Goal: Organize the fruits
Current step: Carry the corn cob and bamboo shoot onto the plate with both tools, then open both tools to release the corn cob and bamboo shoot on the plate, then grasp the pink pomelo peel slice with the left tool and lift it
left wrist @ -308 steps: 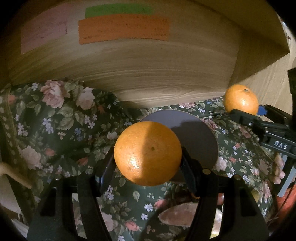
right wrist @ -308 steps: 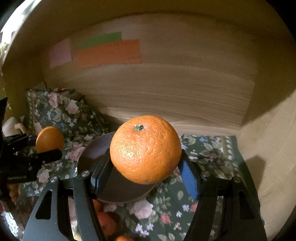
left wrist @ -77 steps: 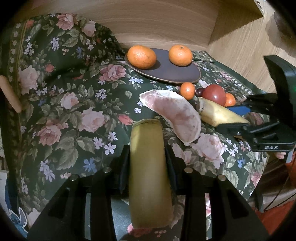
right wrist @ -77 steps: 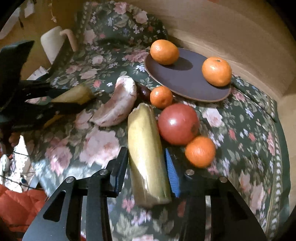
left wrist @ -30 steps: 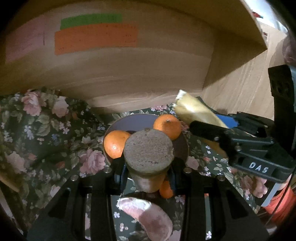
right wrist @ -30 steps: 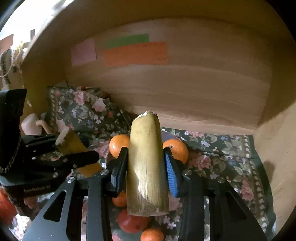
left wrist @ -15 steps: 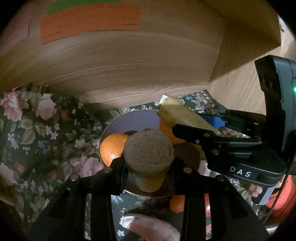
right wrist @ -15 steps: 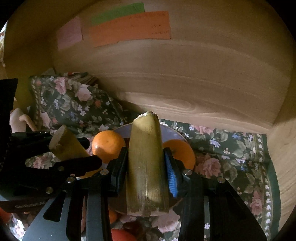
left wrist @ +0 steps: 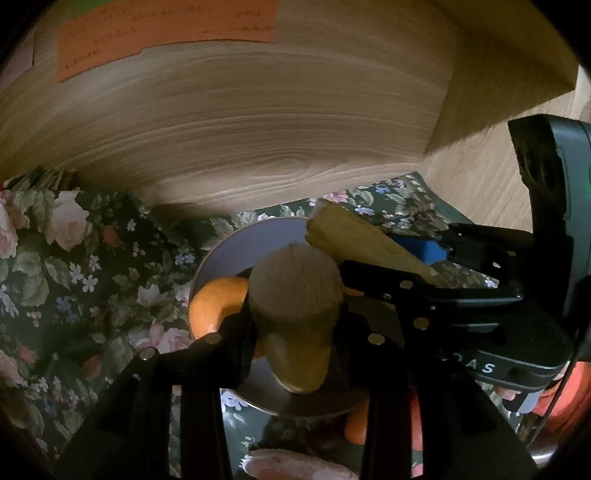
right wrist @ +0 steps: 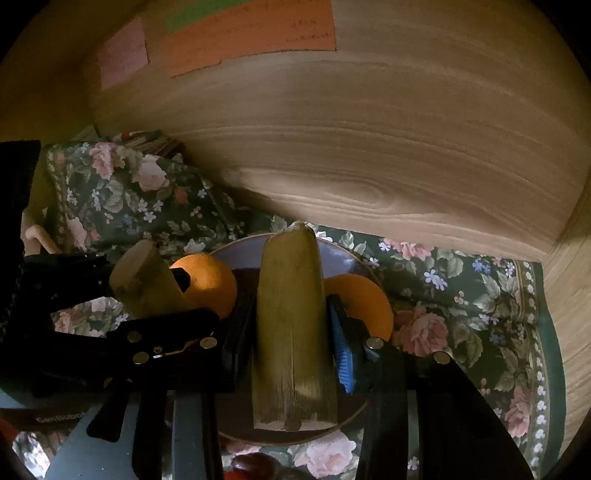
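Note:
My left gripper [left wrist: 293,325] is shut on a yellow-brown banana piece [left wrist: 295,295], held end-on just above the dark round plate [left wrist: 236,247]. One orange [left wrist: 214,302] lies on the plate's left. My right gripper [right wrist: 291,332] is shut on a second banana piece [right wrist: 291,317], also over the plate [right wrist: 240,251], between two oranges [right wrist: 208,280] [right wrist: 364,299]. The right gripper and its banana piece [left wrist: 354,243] cross the left wrist view from the right. The left gripper's banana piece [right wrist: 144,280] shows at the left of the right wrist view.
A floral cloth [right wrist: 461,325] covers the surface under the plate. A wooden back wall [right wrist: 369,147] with orange, green and pink paper notes [right wrist: 251,33] stands close behind. A pale peel piece [left wrist: 295,465], a small orange [left wrist: 356,424] and a dark red fruit [right wrist: 251,465] lie in front of the plate.
Both grippers have moved forward and down toward the plate with their banana pieces. The back wall and plate look closer, and the right gripper hides more of the plate's right side.

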Available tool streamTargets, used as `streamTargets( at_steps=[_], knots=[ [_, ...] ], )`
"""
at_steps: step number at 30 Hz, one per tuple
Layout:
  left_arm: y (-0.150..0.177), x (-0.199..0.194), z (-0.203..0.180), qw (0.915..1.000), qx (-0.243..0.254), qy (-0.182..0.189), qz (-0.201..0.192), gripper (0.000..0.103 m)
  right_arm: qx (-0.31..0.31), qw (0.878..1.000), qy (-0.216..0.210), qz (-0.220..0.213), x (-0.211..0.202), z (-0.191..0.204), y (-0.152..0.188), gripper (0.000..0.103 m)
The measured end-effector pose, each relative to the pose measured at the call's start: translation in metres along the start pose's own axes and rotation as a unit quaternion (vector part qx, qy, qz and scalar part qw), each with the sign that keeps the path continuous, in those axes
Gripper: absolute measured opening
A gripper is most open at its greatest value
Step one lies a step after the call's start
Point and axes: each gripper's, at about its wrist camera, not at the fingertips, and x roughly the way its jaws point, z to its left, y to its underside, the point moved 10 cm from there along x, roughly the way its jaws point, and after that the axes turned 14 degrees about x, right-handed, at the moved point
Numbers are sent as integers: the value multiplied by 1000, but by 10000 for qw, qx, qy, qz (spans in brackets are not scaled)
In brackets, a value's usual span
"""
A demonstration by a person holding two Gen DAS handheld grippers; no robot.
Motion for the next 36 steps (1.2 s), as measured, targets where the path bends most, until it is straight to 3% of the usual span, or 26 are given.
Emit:
streamTargets(
  at_steps=[3, 5, 11, 20, 31, 36],
  knots=[
    [-1, 3, 5, 10000, -32, -75, -20, 56, 179, 9997, -78, 124, 5, -4, 0, 35],
    [0, 3, 8, 9999, -55, -95, -32, 61, 182, 9997, -105, 117, 5, -4, 1, 36],
    [5, -6, 19, 9996, -228, -169, -52, 62, -55, 9999, -9, -134, -6, 5, -2, 36],
    [14, -43, 13, 9989, -75, -396, -247, 62, -251, 9989, 57, -385, -36, 14, 3, 36],
    [53, -67, -21, 9989, -145, -388, -205, 66, -299, 9981, 60, -526, -79, 17, 52, 41],
    [77, -63, -39, 9992, -137, -376, -25, 75, -291, 9988, 72, -380, -79, 17, 82, 41]
  ],
)
